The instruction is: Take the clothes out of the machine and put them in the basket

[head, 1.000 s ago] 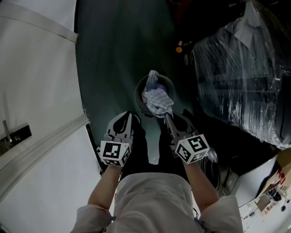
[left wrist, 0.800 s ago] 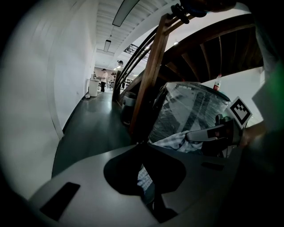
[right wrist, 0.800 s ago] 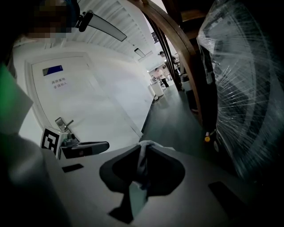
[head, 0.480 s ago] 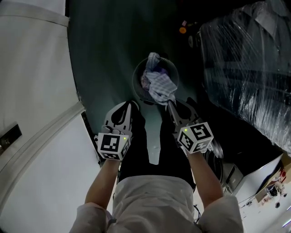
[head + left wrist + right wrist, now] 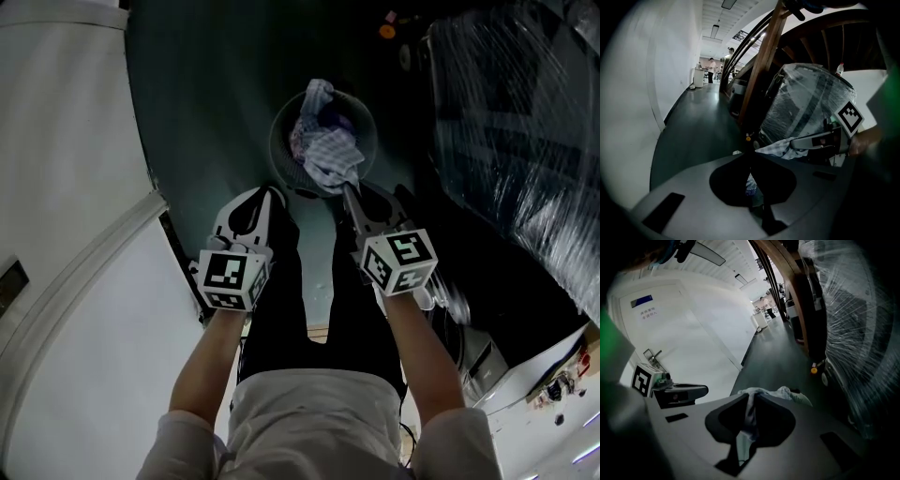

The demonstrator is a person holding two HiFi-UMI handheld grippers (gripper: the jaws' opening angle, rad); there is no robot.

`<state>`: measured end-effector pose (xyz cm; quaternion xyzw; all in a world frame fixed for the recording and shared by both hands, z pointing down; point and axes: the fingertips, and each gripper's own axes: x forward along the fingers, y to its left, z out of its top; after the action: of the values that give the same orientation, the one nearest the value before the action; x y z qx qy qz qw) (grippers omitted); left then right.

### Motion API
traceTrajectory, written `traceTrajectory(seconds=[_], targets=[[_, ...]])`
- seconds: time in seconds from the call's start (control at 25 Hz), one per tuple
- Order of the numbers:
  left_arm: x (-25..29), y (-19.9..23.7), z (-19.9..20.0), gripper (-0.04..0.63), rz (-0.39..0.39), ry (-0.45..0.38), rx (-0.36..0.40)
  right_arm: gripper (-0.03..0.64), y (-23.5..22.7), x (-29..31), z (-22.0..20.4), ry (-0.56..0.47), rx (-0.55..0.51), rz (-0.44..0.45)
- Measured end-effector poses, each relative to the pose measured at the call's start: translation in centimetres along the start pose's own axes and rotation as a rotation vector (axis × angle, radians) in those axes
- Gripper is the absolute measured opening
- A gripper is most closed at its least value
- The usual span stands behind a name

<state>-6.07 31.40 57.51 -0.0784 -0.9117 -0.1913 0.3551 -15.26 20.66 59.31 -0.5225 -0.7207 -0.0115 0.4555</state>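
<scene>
Both my grippers have come down toward the basket (image 5: 275, 141) over the last second, and it now sits just ahead of my tips. It already holds a heap of clothes (image 5: 314, 117), so I judge drop-off is close. The checked cloth (image 5: 336, 155) hangs over the basket's near rim, its tail pinched in my right gripper (image 5: 349, 194), jaws nearly together on it. My left gripper (image 5: 266, 197) is closed and empty, just short of the basket

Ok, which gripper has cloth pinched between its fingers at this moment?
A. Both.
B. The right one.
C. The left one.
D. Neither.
B: in its own view, the fingers of the right gripper clamp a pale cloth, while those of the left gripper meet on nothing.
</scene>
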Motion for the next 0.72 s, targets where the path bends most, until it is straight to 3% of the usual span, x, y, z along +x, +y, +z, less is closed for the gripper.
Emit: traceTrajectory(seconds=[0.72], targets=[[8.5, 2.4, -9.0, 0.020, -0.001, 0.158, -0.106, 0.038, -5.7, 7.4, -6.3, 0.134, 0.013, -0.063]])
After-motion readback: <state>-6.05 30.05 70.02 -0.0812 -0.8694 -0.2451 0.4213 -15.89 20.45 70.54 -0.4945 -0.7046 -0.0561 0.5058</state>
